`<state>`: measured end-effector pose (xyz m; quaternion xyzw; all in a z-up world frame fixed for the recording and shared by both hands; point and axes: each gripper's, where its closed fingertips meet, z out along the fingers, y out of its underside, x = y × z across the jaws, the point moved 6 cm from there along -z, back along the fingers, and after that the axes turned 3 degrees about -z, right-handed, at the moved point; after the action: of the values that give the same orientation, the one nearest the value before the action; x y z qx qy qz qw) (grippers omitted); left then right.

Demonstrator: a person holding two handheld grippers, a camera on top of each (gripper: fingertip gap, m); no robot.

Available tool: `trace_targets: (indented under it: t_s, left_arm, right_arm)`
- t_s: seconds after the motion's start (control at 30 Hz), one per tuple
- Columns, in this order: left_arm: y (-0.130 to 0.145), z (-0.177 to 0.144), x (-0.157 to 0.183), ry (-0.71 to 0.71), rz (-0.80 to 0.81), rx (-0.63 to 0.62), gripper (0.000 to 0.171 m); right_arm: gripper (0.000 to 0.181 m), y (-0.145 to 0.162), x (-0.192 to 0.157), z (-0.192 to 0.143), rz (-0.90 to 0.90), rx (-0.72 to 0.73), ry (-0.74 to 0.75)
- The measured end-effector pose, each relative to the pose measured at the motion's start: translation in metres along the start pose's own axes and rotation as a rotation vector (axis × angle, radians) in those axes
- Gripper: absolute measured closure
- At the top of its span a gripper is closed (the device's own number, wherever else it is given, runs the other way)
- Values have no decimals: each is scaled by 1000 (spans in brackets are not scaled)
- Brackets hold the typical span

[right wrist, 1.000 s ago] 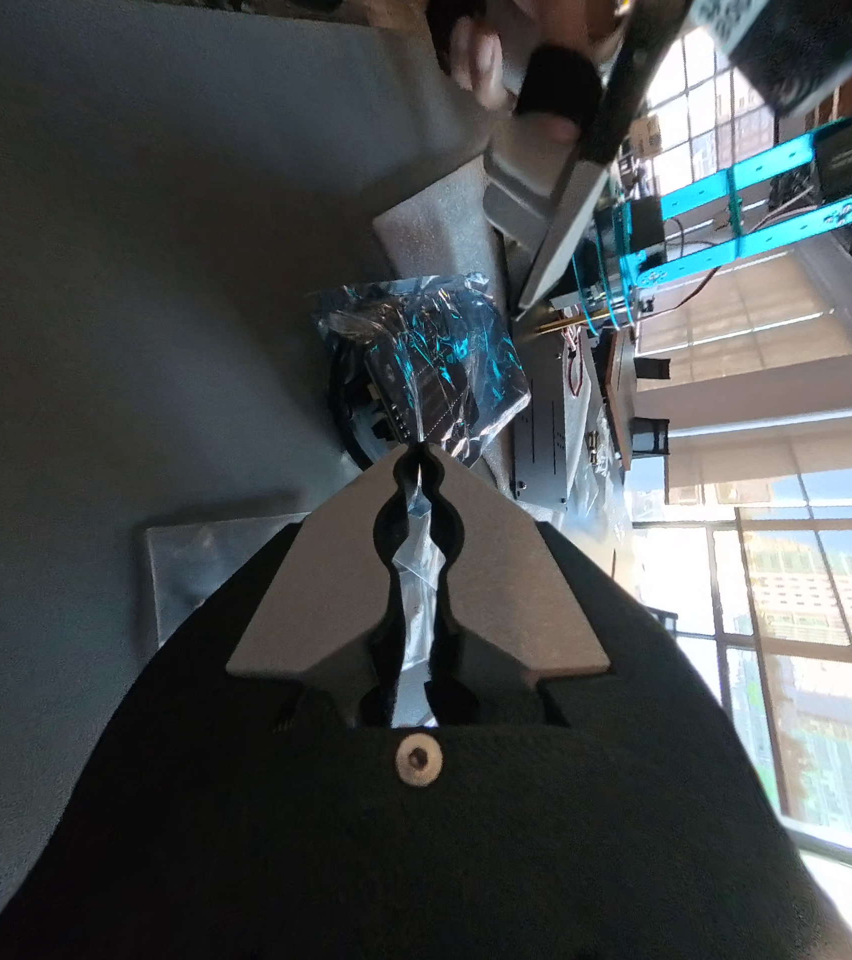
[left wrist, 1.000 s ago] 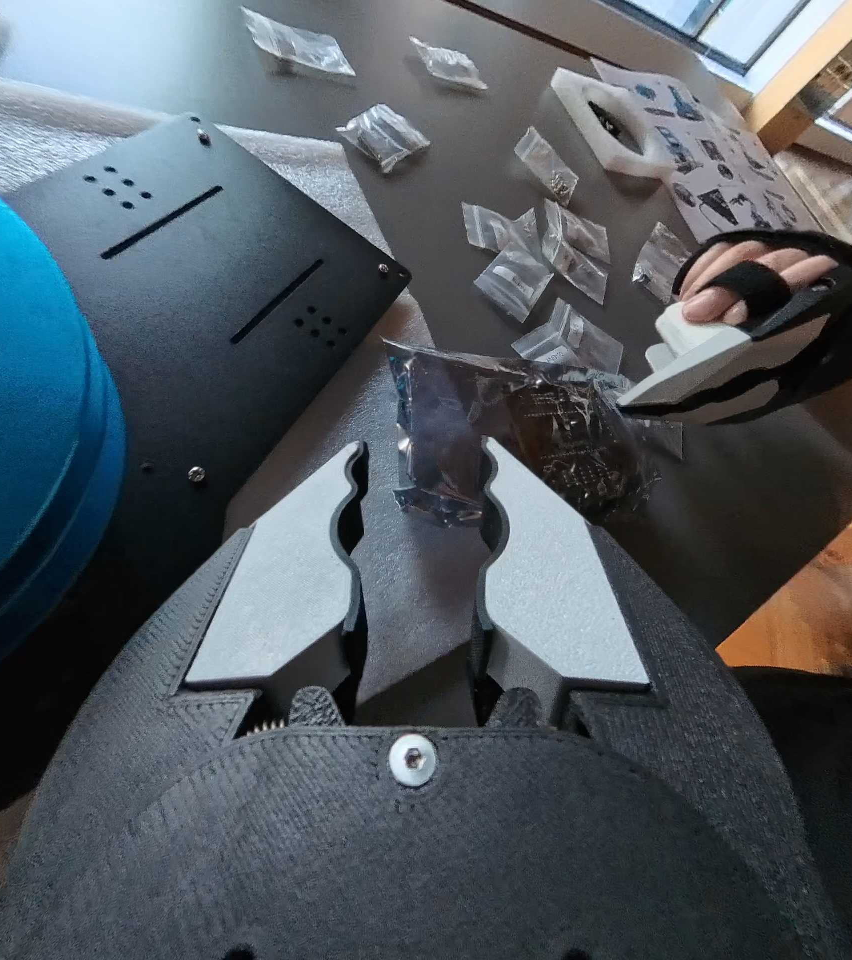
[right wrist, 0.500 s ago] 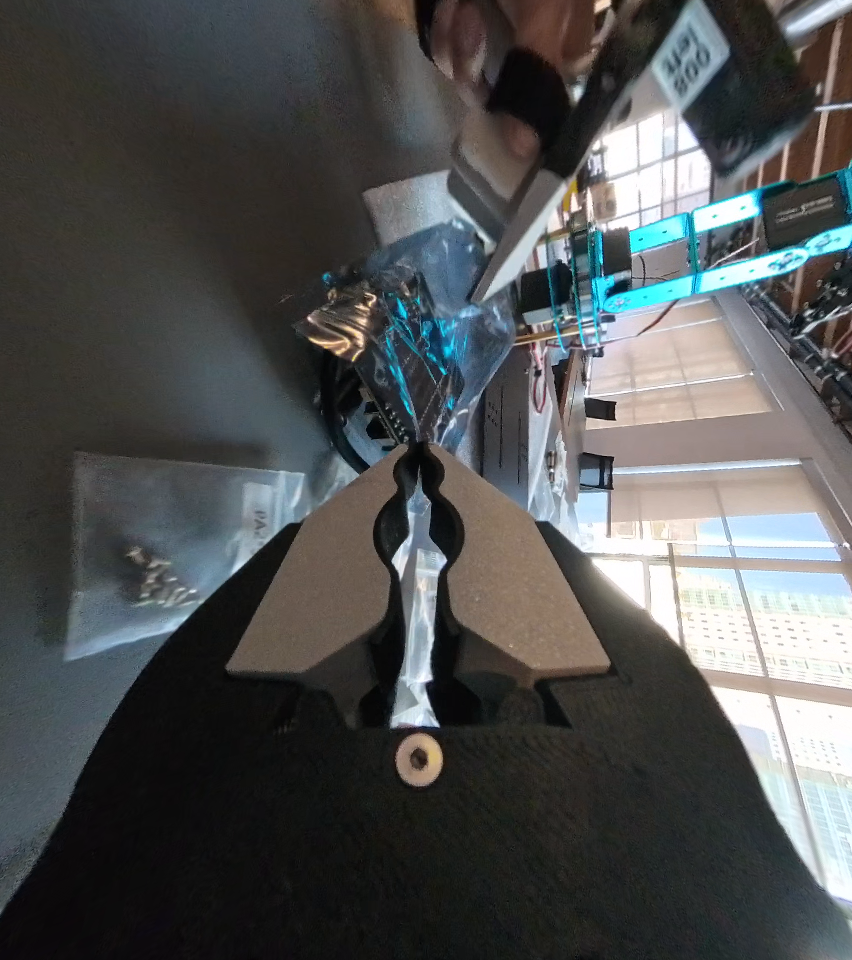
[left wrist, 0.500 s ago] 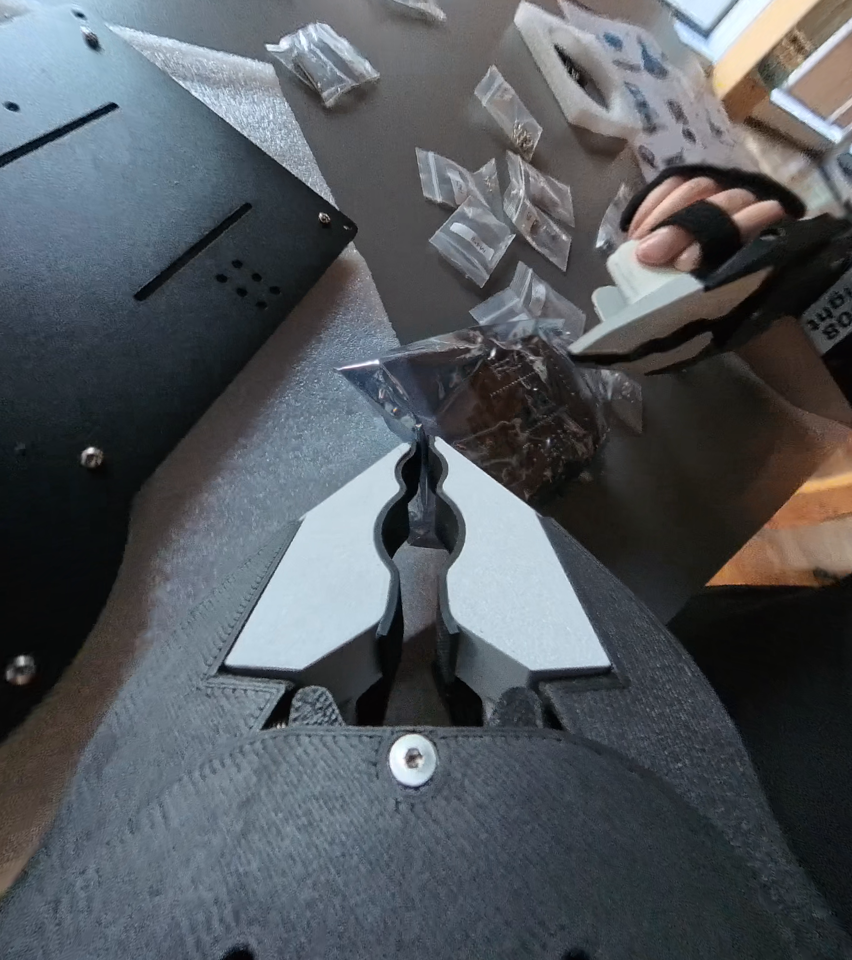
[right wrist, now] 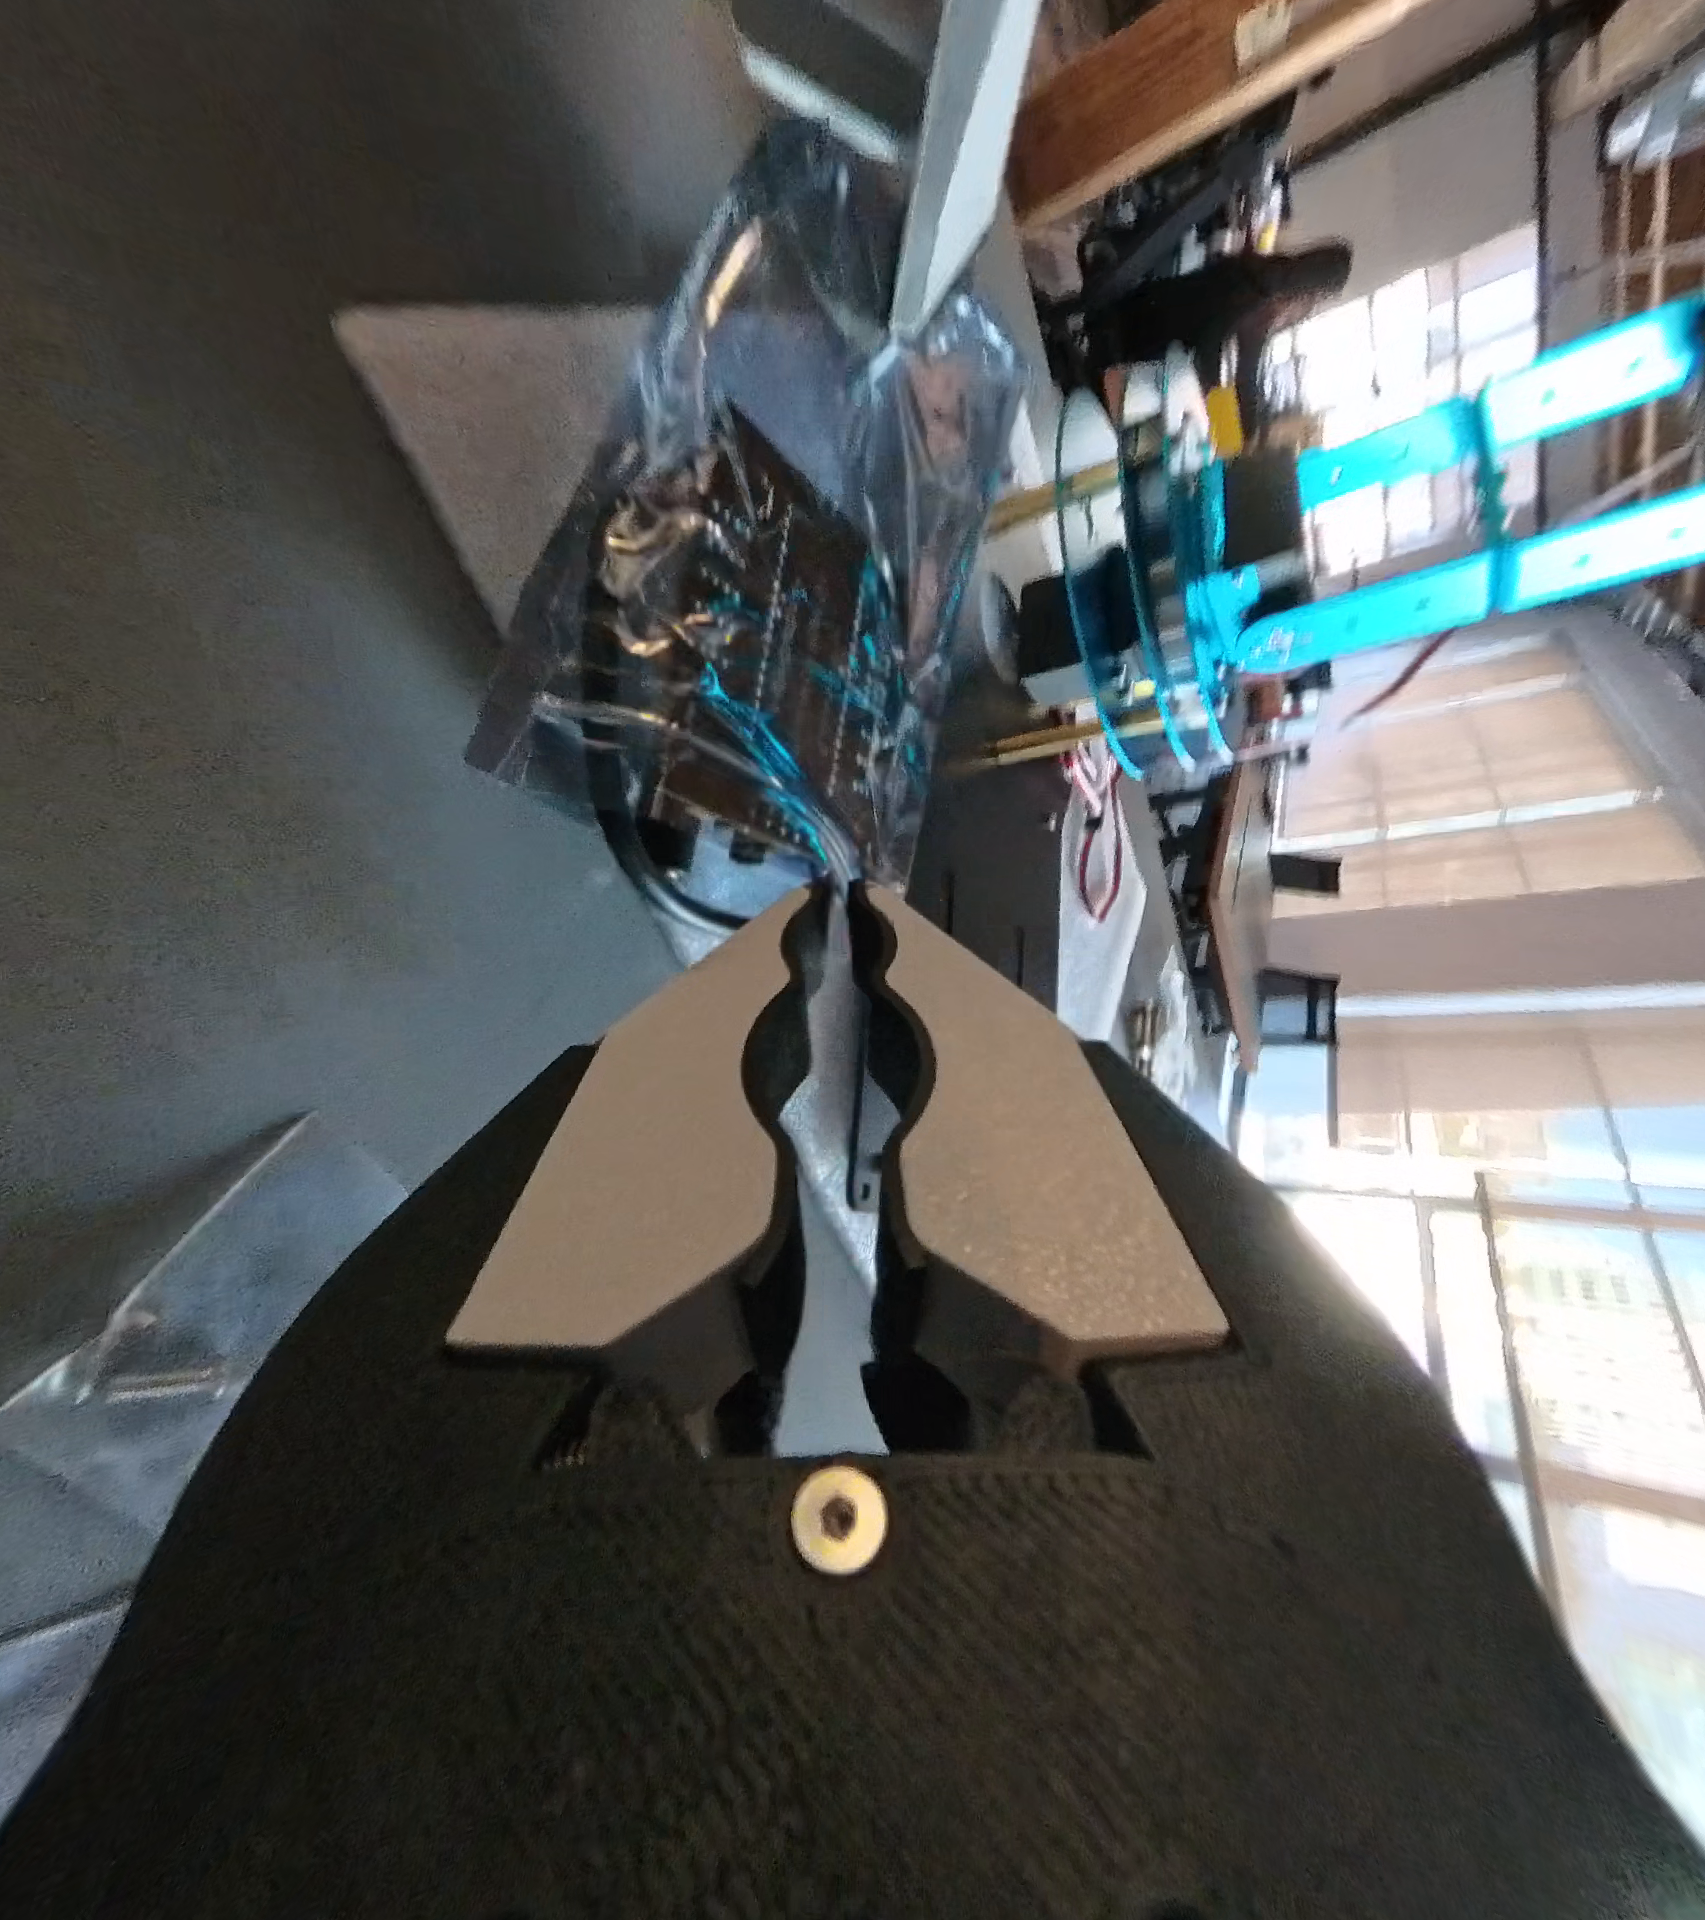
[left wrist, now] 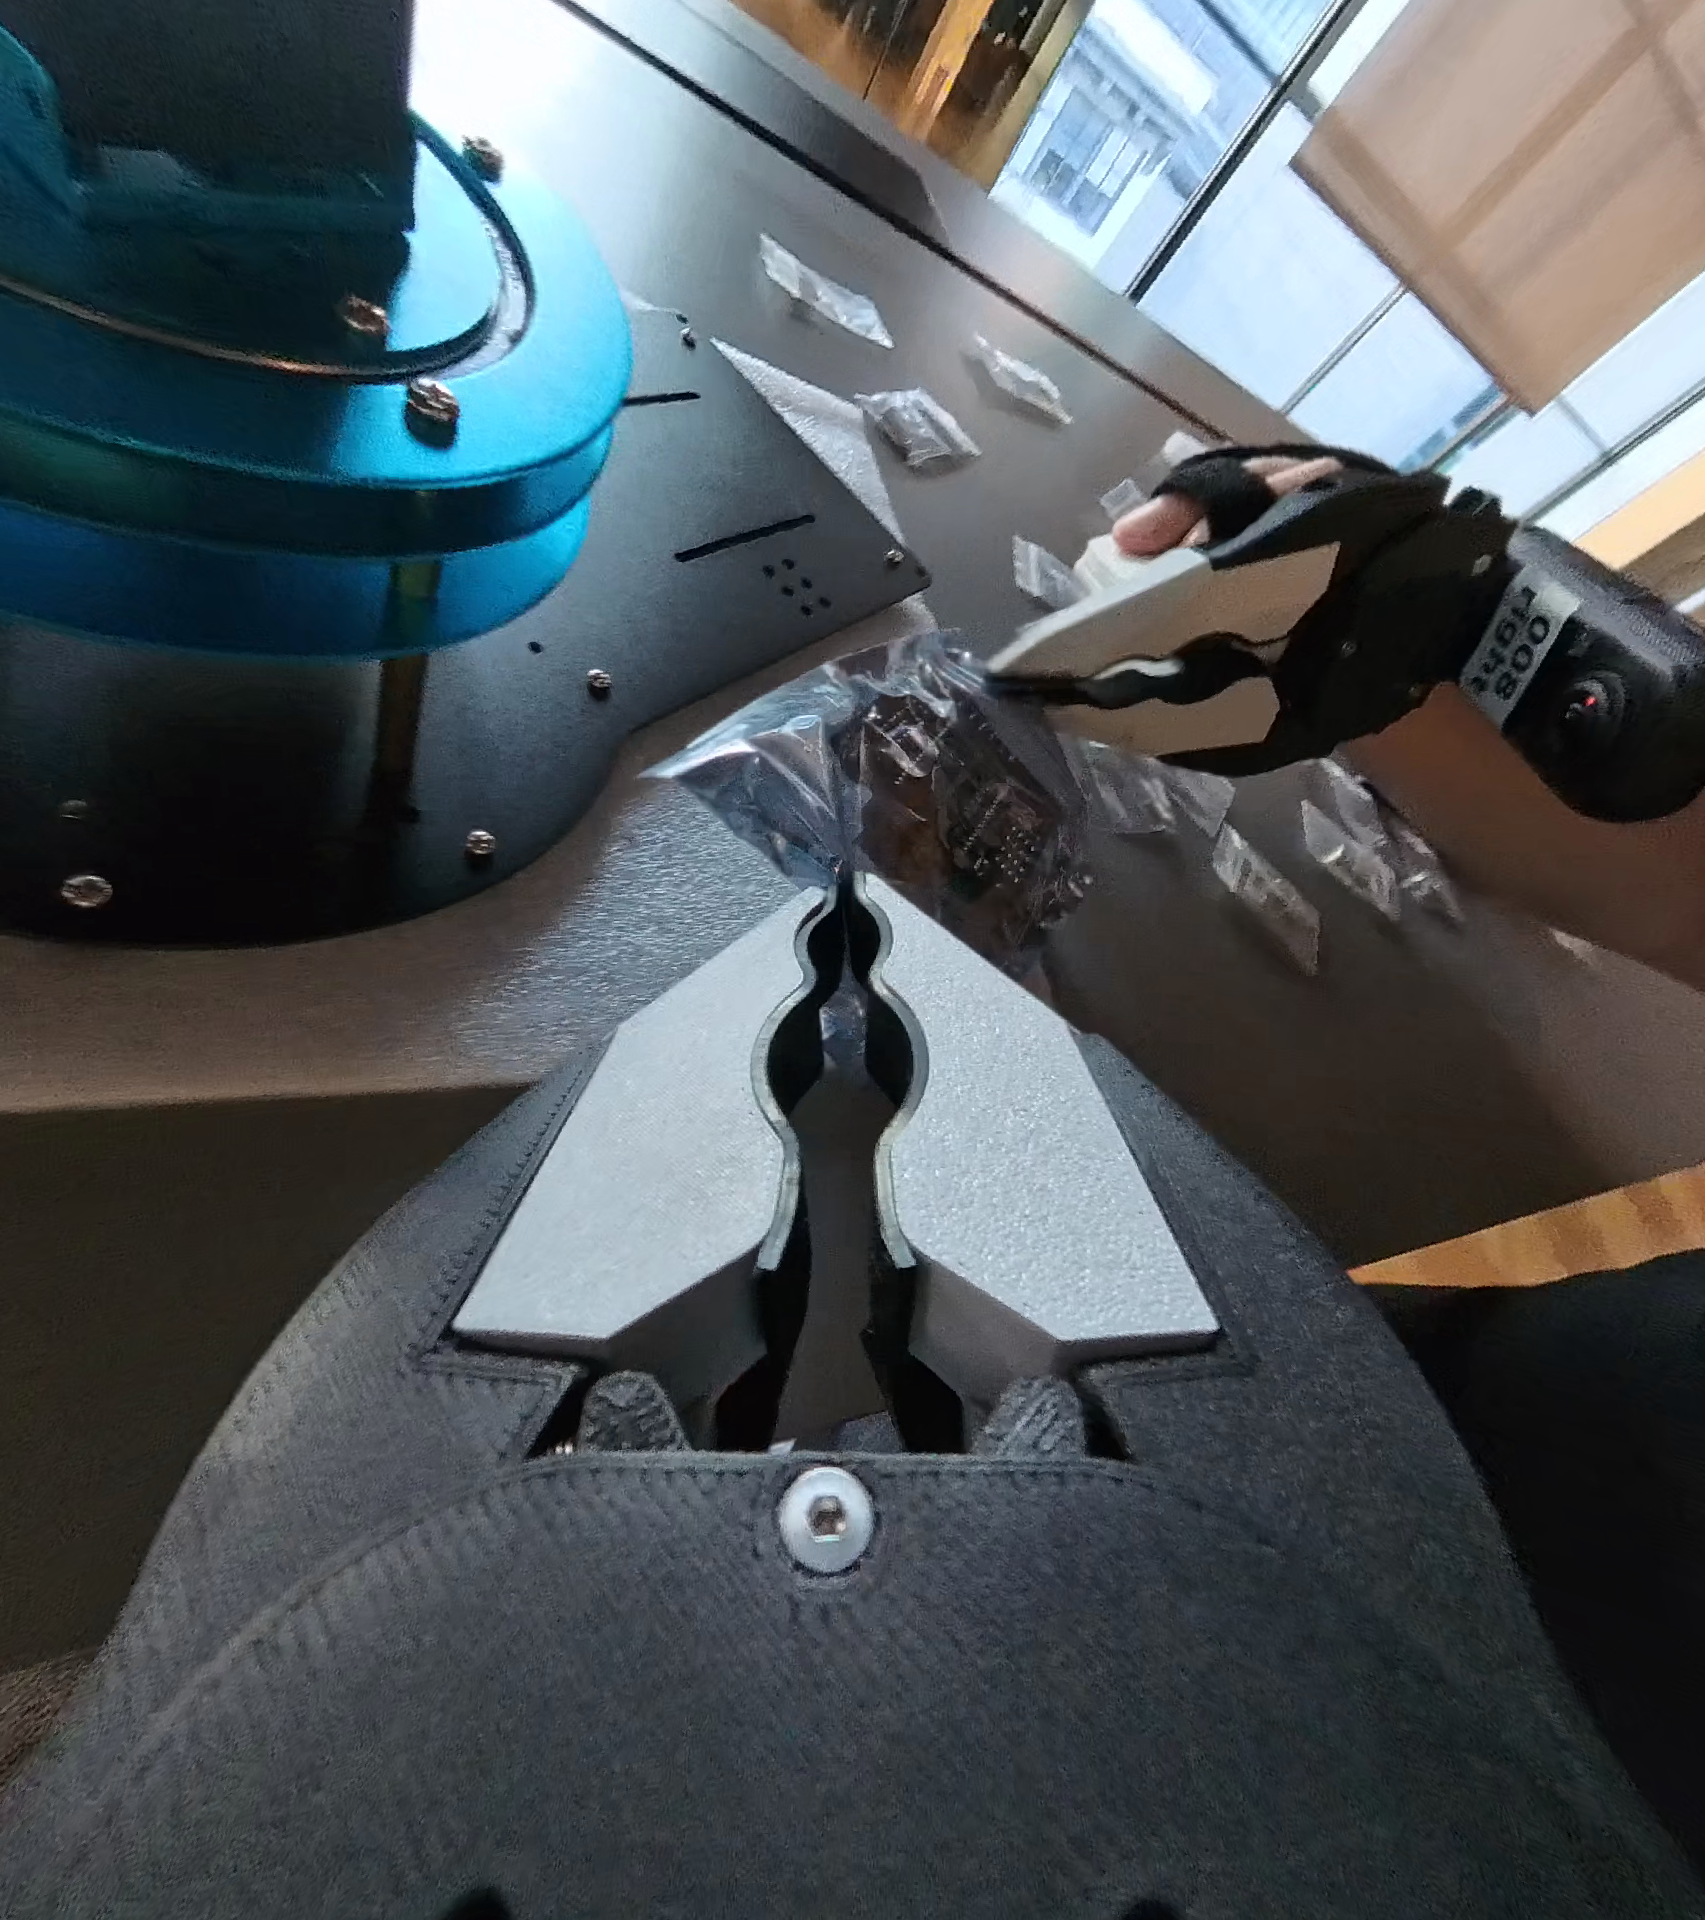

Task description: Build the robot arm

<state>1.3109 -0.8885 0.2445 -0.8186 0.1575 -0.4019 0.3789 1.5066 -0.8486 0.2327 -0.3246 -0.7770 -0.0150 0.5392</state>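
Left claw (left wrist: 843, 891) is pinched closed on one corner of the bag (left wrist: 941, 790), a clear antistatic one with a dark circuit board inside; right claw (right wrist: 835, 896) is clamped on the opposite edge, so the bag hangs between them, clear of the desk (left wrist: 1243, 1091). Left view: blue base (left wrist: 235, 416) on a black plate (left wrist: 723, 582) at left, small clear packets (left wrist: 1263, 894) scattered on the desk beyond. Right view is blurred; one packet (right wrist: 152, 1288) lies at lower left.
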Motion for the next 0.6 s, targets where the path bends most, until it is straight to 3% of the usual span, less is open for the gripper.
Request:
trace_targets:
  t_s: [0.1, 0.17, 0.3, 0.37, 0.47, 0.6]
  left_arm:
    - [-3, -3, -6, -26, 23, -13, 171]
    - [-3, -4, -5, -7, 46, 0, 171]
    - [2, -3, -8, -28, 130, 6, 171]
    - [3, -4, -8, -27, 130, 35, 171]
    - [5, -5, -5, -20, 167, 101, 171]
    - [11, -4, -2, -14, 208, 155, 171]
  right_arm:
    - [175, 9, 3, 2, 133, -58, 4]
    - [176, 14, 6, -1, 342, -97, -27]
    - [181, 7, 5, -7, 1168, -47, -352]
    - [179, 7, 9, -11, 1462, 15, -429]
    - [181, 24, 13, -13, 1586, 6, -381]
    - [181, 24, 7, -8, 1570, -10, -473]
